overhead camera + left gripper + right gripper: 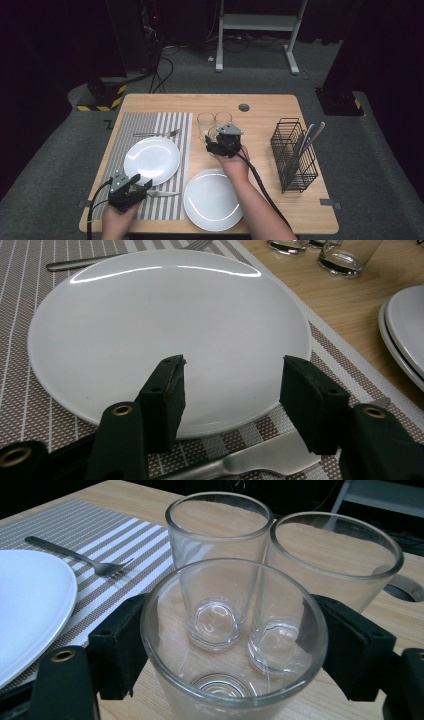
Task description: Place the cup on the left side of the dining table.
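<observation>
Three clear glasses stand together at the table's middle. My right gripper [216, 142] [232, 647] has its jaws pressed on both sides of the nearest glass [214, 134] [235, 700], which stands on the wood. The other two glasses [217, 540] [332, 555] stand right behind it. My left gripper [142, 184] [232, 390] is open at the near edge of a white plate [151, 160] [165, 325] on the striped placemat [172, 125]. A table knife [162, 193] [260, 457] lies just under its jaws, not gripped.
A fork [157, 133] [75, 555] lies on the placemat beyond the plate. A second white plate [212, 199] [407, 330] sits on bare wood at the front centre. A black wire rack [294, 155] holding cutlery stands at the right.
</observation>
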Tool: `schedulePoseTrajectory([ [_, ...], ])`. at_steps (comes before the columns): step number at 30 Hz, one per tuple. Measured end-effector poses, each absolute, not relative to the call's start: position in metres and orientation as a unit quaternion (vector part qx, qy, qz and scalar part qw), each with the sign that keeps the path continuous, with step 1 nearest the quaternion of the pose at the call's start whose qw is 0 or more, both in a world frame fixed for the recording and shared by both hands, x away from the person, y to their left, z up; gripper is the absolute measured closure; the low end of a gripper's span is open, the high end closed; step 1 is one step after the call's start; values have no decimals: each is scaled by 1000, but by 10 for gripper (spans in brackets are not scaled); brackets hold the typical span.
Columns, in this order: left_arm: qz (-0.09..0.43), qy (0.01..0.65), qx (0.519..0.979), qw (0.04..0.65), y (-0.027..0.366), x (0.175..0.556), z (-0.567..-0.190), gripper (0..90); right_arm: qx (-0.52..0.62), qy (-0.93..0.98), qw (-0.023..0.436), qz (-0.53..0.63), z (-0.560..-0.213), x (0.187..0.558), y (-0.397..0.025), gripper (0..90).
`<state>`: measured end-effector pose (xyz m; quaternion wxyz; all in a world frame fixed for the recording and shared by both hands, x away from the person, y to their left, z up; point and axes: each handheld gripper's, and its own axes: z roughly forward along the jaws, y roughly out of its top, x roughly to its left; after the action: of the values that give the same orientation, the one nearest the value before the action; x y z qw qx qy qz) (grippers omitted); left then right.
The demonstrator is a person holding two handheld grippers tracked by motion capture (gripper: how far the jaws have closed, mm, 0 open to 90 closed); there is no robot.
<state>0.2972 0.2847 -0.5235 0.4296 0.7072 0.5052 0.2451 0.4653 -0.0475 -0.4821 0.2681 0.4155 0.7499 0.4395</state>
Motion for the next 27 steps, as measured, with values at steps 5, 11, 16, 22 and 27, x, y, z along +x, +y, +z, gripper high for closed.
schedulePoseTrajectory([
  [5,243,507,706,431,285,297,-524,433,417,753,266,434,-485,465,-46,212],
  [11,243,505,708,430,284,297,-524,433,417,750,268,438,-484,463,-47,285],
  [16,242,505,707,432,285,297,-524,433,420,750,268,436,-484,462,-47,287],
  [22,241,506,705,436,285,297,-524,435,424,752,257,434,-481,462,-49,288],
  [27,243,505,705,435,285,297,-524,438,420,751,257,440,-478,459,-49,288],
])
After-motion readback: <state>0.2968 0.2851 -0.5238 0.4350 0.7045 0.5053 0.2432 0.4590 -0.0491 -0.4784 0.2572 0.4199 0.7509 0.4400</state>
